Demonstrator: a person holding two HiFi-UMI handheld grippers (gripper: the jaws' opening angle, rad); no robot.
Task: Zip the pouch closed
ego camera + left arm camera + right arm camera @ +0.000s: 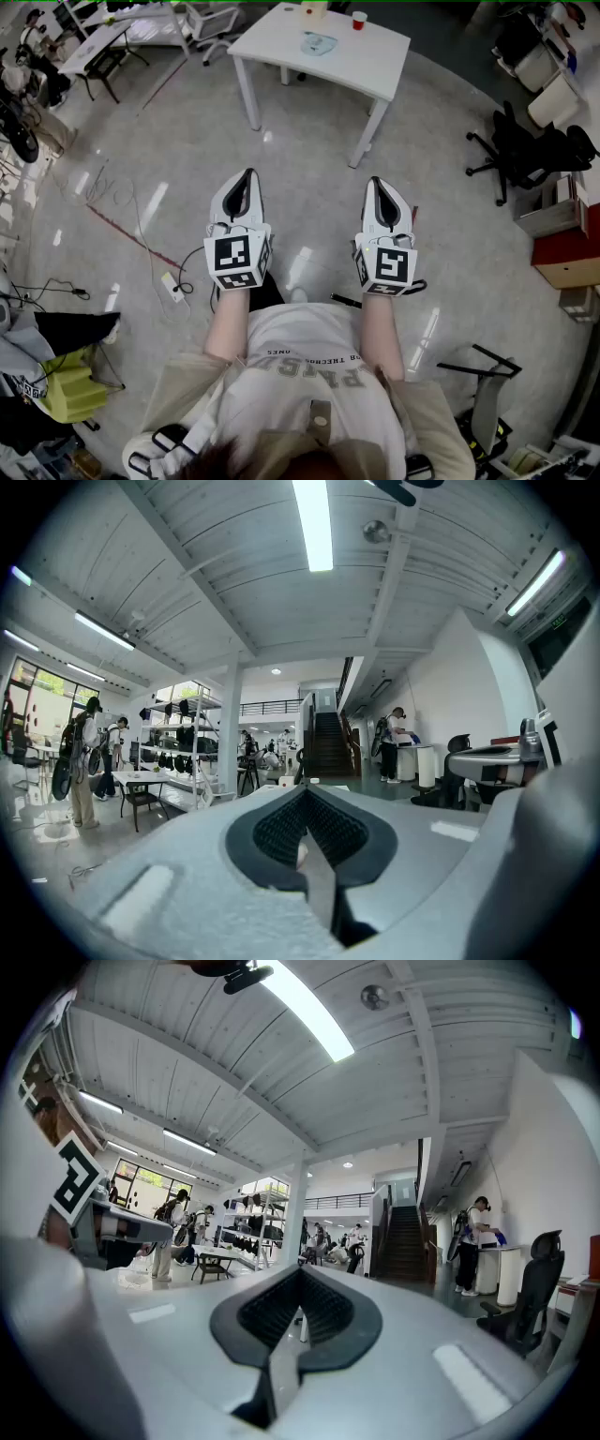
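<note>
Overhead, left claw (pixel 246 180) and right claw (pixel 377 186) hover well short of the white bench (pixel 367 66), where a pale blue thing, probably the pouch (pixel 319 43), lies. Left gripper view: jaws pressed together, empty. Right gripper view: likewise. The pouch is likely soft and light: pin the fabric, pinch the zip pull.

The pouch (pixel 319 43) is a small, flat, pale blue-grey item with a rounded outline. It lies flat on the top of a white table (pixel 375 70) at the far side of the scene, near the far edge and about midway across the tabletop. At this range, the zipper and its state cannot be made out.
</note>
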